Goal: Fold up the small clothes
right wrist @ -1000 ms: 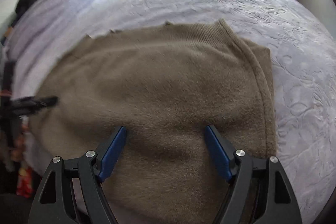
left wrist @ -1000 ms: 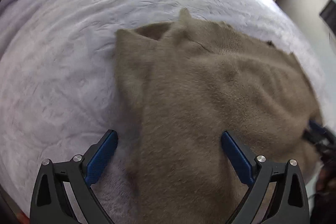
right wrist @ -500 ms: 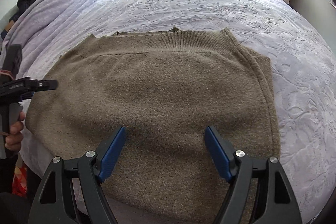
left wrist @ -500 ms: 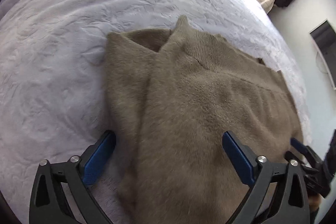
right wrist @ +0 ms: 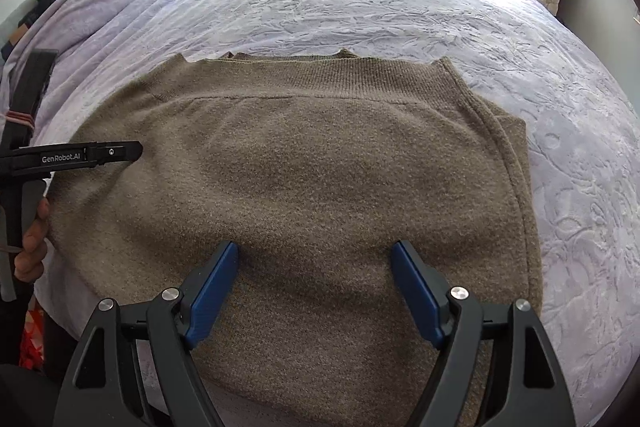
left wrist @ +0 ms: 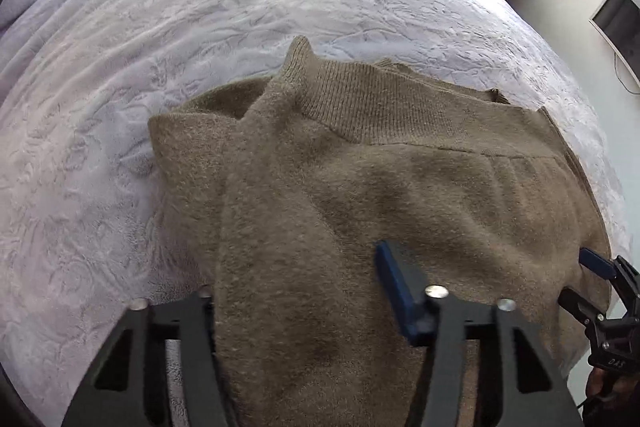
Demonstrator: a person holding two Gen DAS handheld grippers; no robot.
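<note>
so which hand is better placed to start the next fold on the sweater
Left. Its fingers have just been closing on the sweater's left edge, knit bunched between them. The right gripper hangs open over the middle of the near hem, gripping nothing.

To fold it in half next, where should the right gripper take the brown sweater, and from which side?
Probably the near edge of the brown sweater, toward its right corner, approached from the near side. The right gripper hangs open above it, the layers lie flat and stacked there, and the ribbed band lies at the far end.
</note>
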